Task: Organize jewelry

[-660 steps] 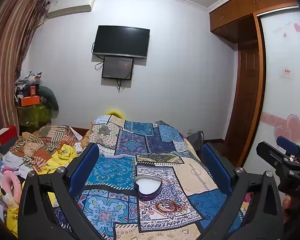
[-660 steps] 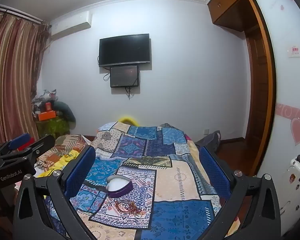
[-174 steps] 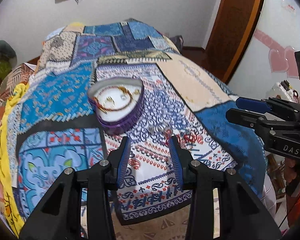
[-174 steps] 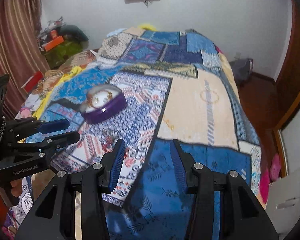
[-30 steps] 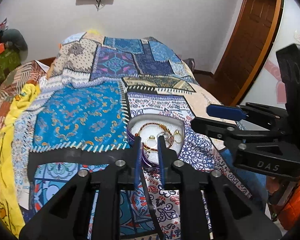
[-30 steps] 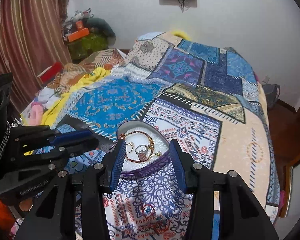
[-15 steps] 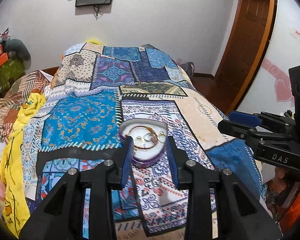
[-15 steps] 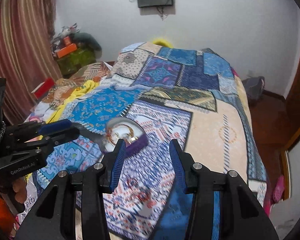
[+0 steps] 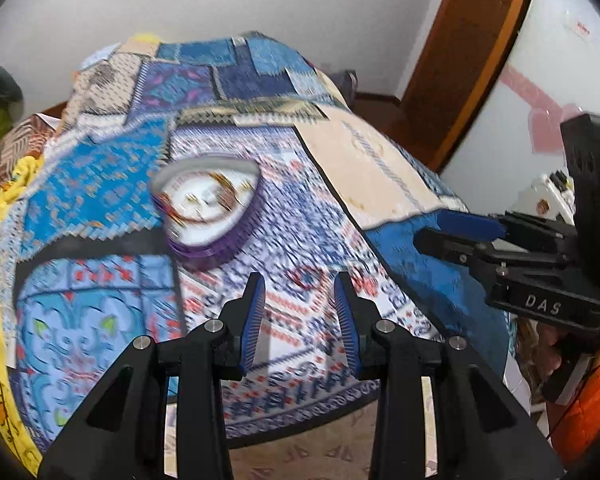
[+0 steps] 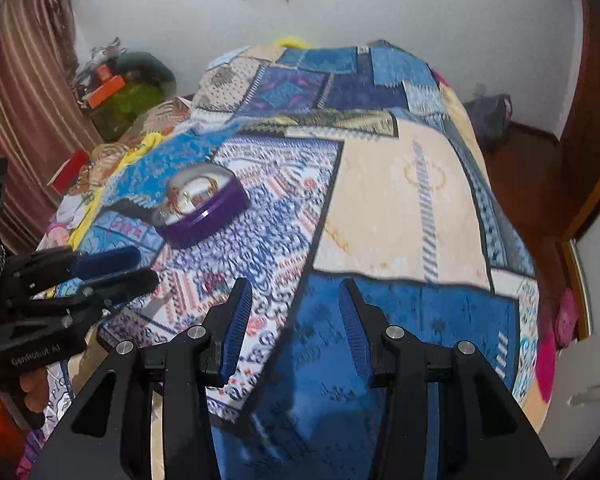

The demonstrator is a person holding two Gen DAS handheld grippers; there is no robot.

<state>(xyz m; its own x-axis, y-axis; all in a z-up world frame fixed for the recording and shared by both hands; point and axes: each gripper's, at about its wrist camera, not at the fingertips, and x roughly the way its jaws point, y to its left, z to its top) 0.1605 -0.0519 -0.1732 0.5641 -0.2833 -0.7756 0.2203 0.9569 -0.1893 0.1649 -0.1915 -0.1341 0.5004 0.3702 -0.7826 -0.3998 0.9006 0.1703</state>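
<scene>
A purple heart-shaped box [image 9: 210, 216] with a white inside lies on the patterned bedspread [image 9: 100, 200]; it holds bracelets and rings, blurred here. It also shows in the right wrist view [image 10: 202, 208]. A small red ring [image 9: 306, 278] lies on the spread just beyond my left gripper [image 9: 300, 284], which is open and empty, nearer than the box. My right gripper [image 10: 294, 290] is open and empty over the blue patch at the bed's foot. Each gripper shows in the other's view: the right [image 9: 460, 232], the left [image 10: 116, 268].
The bedspread [image 10: 400, 184] covers the whole bed. Clothes and a yellow cloth [image 10: 140, 148] pile along the bed's left side. A wooden door [image 9: 468, 40] and white wardrobe stand at the right. A dark bag [image 10: 492, 116] lies on the floor.
Both grippers have dropped and tilted down toward the foot of the bed. My left gripper's jaws have stayed open after shutting over the box a second ago. The view is motion-blurred.
</scene>
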